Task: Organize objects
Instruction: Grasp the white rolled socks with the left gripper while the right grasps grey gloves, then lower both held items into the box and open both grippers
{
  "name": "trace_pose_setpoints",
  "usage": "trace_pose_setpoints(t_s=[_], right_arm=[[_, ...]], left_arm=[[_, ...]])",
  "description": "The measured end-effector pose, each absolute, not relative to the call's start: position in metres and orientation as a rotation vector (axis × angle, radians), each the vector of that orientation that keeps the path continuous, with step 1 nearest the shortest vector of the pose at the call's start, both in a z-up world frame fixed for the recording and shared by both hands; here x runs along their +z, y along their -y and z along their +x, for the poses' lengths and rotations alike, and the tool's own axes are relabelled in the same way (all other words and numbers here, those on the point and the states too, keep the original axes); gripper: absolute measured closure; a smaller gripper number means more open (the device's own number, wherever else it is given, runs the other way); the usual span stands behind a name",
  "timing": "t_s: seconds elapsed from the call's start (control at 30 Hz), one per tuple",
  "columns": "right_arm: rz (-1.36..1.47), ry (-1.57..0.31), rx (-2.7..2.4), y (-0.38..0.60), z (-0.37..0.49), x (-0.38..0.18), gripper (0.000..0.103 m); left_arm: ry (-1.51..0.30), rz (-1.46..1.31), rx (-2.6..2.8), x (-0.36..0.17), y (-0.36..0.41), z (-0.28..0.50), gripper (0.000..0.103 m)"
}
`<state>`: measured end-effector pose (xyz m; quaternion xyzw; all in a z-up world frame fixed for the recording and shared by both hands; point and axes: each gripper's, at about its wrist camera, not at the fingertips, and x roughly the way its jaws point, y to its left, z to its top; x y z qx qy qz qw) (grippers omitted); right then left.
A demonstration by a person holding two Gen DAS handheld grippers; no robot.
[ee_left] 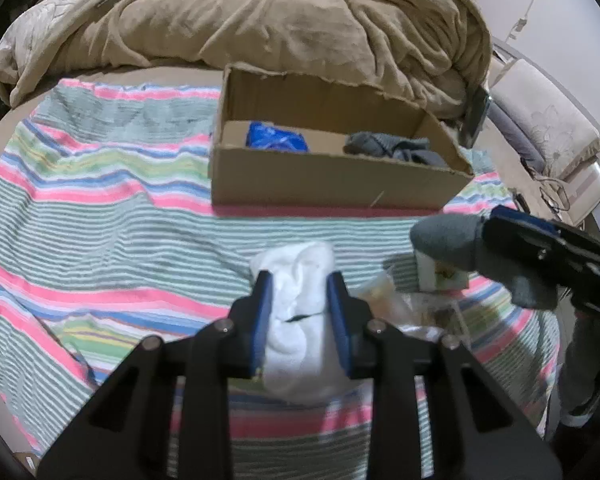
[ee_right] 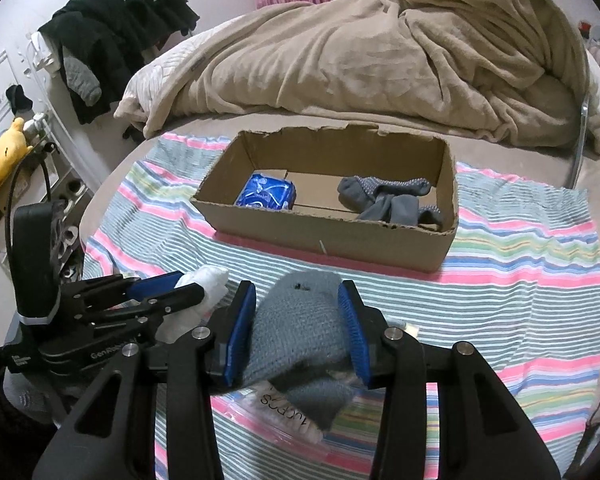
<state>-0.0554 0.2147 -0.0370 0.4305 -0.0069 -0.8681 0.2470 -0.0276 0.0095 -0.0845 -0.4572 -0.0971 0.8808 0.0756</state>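
My left gripper (ee_left: 299,280) is shut on a white sock (ee_left: 300,316) and holds it above the striped towel (ee_left: 100,216). My right gripper (ee_right: 296,292) is shut on a grey sock (ee_right: 300,332); it also shows in the left wrist view (ee_left: 452,240). An open cardboard box (ee_right: 340,236) stands on the towel beyond both grippers. It holds a blue packet (ee_right: 266,192) at the left and grey socks (ee_right: 388,200) at the right. The left gripper with the white sock (ee_right: 208,284) shows at the left of the right wrist view.
A small white carton (ee_left: 440,276) and clear plastic packets (ee_left: 420,312) lie on the towel under the right gripper. A bag of cotton swabs (ee_right: 284,420) lies below the grey sock. A tan blanket (ee_right: 380,52) is heaped behind the box. Dark clothes (ee_right: 120,20) hang at the left.
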Motion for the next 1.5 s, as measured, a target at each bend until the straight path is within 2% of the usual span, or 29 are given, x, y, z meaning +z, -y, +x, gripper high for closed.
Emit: trace_pose_setpoints(t_s=[0.1,0.17,0.93,1.5], right_arm=[[1.167,0.003,-2.369,-0.214,-0.055,-0.035,0.067],[1.161,0.0,-2.368,-0.214,-0.055,-0.032,0.069],[0.935,-0.133,-2.441,-0.19,-0.098,0.034,0.069],[0.978,-0.197,-2.407,-0.165,-0.156,0.003,0.069]], left_arm=[[0.292,-1.348,2.642,-0.077,-0.01,-0.028,0.074],[0.289,-1.333,2.643,-0.071,-0.01,-0.029,0.074],[0.244,-1.175,2.697,-0.016,0.0,-0.065,0.074],[0.218,-1.184,2.701,-0.027,0.008,-0.117,0.074]])
